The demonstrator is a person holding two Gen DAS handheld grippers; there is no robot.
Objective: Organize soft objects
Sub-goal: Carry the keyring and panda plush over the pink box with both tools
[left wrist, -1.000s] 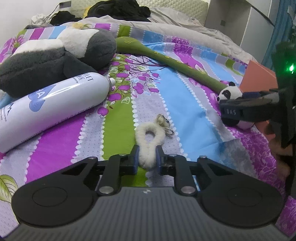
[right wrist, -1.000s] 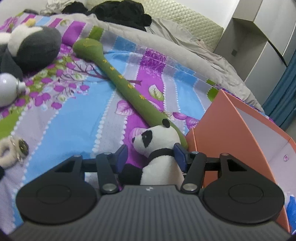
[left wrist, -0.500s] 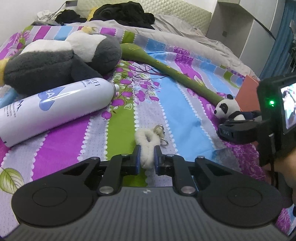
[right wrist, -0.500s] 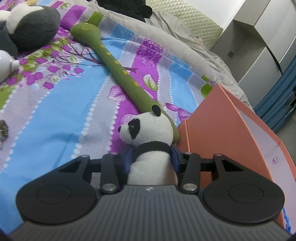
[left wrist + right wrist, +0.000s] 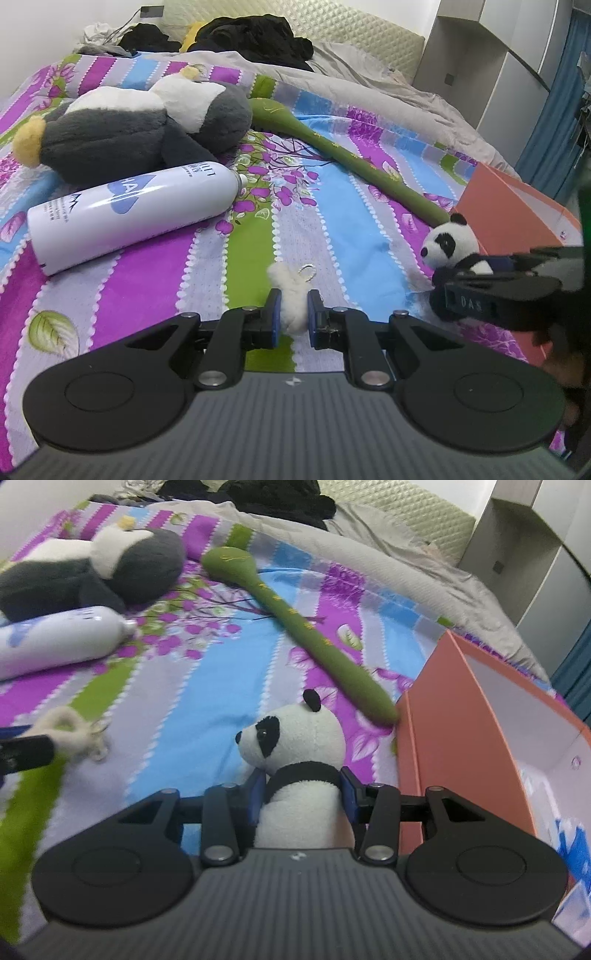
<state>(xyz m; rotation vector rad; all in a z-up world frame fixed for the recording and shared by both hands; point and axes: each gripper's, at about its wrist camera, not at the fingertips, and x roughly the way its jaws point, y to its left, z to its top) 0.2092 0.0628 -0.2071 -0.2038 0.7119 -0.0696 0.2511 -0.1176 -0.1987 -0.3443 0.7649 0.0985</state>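
My left gripper (image 5: 292, 310) is shut on a small cream fluffy keychain (image 5: 291, 295) and holds it above the striped bedspread (image 5: 147, 280). The keychain also shows at the left of the right wrist view (image 5: 68, 731). My right gripper (image 5: 303, 794) is shut on a small panda plush (image 5: 299, 746), lifted just left of the open orange box (image 5: 461, 720). The panda also shows in the left wrist view (image 5: 448, 243), with the box (image 5: 509, 214) behind it.
A large grey and white penguin plush (image 5: 129, 129), a white spray can (image 5: 129, 214) and a long green soft stick (image 5: 351, 158) lie on the bed. Dark clothes (image 5: 251, 37) are piled near the headboard. A grey wardrobe (image 5: 491, 66) stands at the right.
Both grippers have risen off the bedspread with their loads. The right gripper closed on the panda and lifted it beside the box; the keychain now hangs in the left gripper's jaws.
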